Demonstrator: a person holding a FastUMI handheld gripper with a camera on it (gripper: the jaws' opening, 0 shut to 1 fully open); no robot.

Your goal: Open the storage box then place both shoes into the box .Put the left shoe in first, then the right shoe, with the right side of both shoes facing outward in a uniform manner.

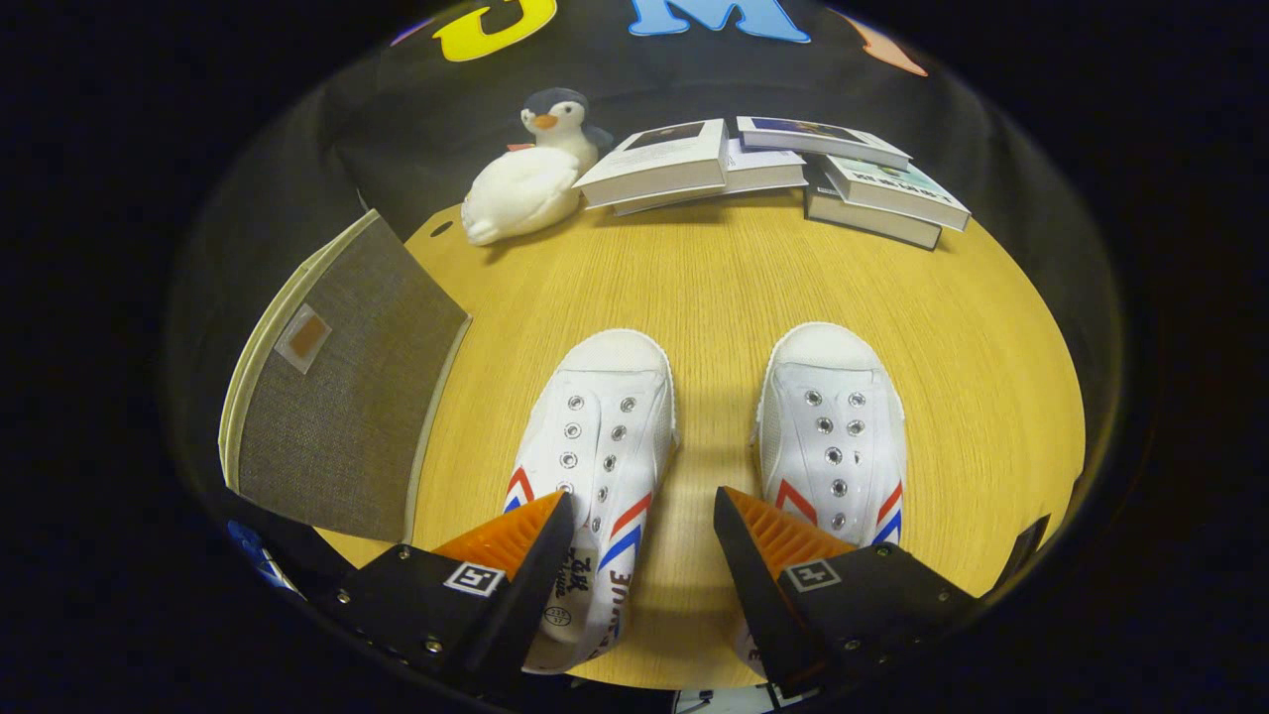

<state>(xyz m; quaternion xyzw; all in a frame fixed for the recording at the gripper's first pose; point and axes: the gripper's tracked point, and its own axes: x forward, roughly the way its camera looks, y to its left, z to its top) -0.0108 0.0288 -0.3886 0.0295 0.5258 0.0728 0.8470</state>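
Two white canvas shoes with red and blue stripes stand side by side on the wooden table (714,278), toes pointing away from me. The left shoe (595,446) lies partly under my left finger, the right shoe (833,426) partly under my right finger. My gripper (642,521) hovers above their heel ends, open, with bare table showing between its fingers. A grey fabric storage box (342,397) with a small brown tag sits left of the left shoe, its lid closed.
A white and grey penguin plush toy (530,174) lies at the table's far edge. To its right, several books (773,169) are spread in a loose pile. The table's rounded edge curves close on the right.
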